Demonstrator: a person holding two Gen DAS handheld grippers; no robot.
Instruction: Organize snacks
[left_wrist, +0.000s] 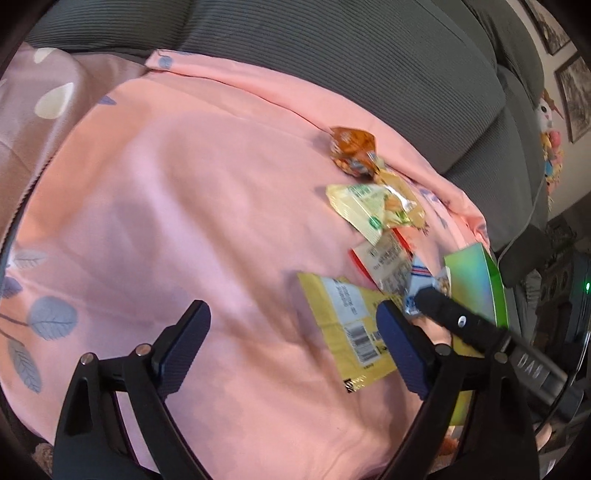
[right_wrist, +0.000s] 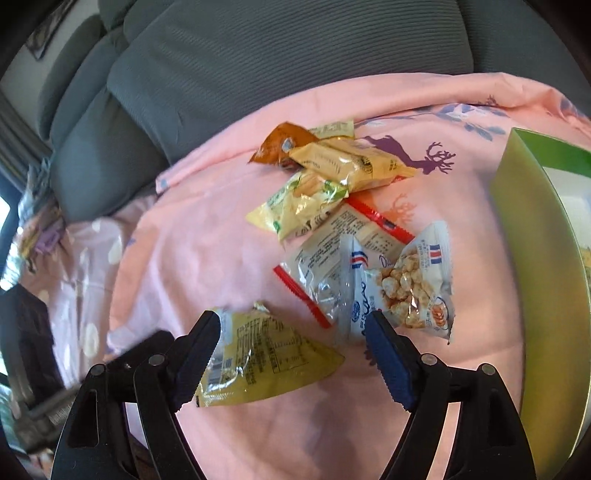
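Observation:
Snack packets lie in a loose row on a pink sheet. My right gripper is open over a flat yellow packet, which rests on the sheet between its fingers, against the left one. Beyond it are a white-and-blue popcorn packet, a red-edged clear packet, a pale yellow-green packet, a gold packet and an orange-brown packet. My left gripper is open and empty over bare sheet, with the yellow packet by its right finger.
A green box stands open at the right of the packets, also seen as the green box behind the right gripper's finger. Grey sofa cushions rise behind the sheet. A lilac patterned cloth lies at the left.

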